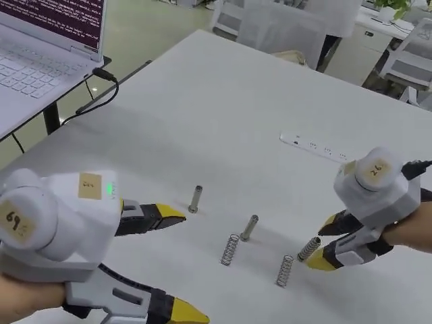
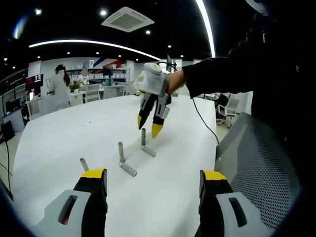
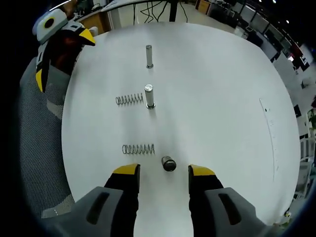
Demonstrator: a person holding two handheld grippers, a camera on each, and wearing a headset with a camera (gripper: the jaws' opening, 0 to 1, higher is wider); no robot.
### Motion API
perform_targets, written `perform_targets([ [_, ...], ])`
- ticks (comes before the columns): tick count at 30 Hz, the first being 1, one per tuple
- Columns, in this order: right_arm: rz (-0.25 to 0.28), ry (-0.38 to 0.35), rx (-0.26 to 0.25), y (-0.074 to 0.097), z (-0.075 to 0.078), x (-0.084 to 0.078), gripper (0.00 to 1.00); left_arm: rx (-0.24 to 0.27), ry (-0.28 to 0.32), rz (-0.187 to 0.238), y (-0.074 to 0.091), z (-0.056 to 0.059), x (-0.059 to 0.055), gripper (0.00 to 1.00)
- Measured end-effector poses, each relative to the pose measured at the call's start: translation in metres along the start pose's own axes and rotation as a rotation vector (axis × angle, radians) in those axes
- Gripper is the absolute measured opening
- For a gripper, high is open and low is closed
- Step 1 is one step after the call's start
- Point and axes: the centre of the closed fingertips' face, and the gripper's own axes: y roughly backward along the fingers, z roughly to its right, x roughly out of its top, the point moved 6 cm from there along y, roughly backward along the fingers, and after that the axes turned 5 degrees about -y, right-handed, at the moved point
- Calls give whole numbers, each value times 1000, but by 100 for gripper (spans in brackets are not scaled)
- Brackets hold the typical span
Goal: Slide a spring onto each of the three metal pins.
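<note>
Three metal pins stand on the white table [image 1: 223, 128]. The far pin [image 1: 196, 199] and the middle pin [image 1: 250, 227] are bare. The near-right pin [image 1: 309, 248] looks wrapped by a spring. It stands between the yellow tips of my open right gripper [image 1: 318, 246], and from above the same pin [image 3: 169, 164] sits just ahead of that gripper [image 3: 164, 170]. Two loose springs lie flat: one [image 1: 230, 250] by the middle pin, the other [image 1: 285, 270] beside the right pin. My left gripper [image 1: 183, 266] hovers open at the lower left, holding nothing.
A laptop [image 1: 40, 54] with a black cable [image 1: 101, 88] sits on a desk at the upper left. A white power strip [image 1: 314, 145] lies on the table behind the right gripper. Office chairs [image 1: 412, 61] stand beyond the far edge. A mesh chair [image 2: 256, 163] is close on the right.
</note>
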Motion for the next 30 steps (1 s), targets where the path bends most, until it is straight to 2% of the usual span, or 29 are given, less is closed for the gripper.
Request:
perform_targets([
  [19,129,-34,-64,37,-16,-8,37,43,-9,-23,-7,-10,13,69],
  [30,197,-79,-89,52,-23,-24,37,40,-11,-57,-21,-8,15,68],
])
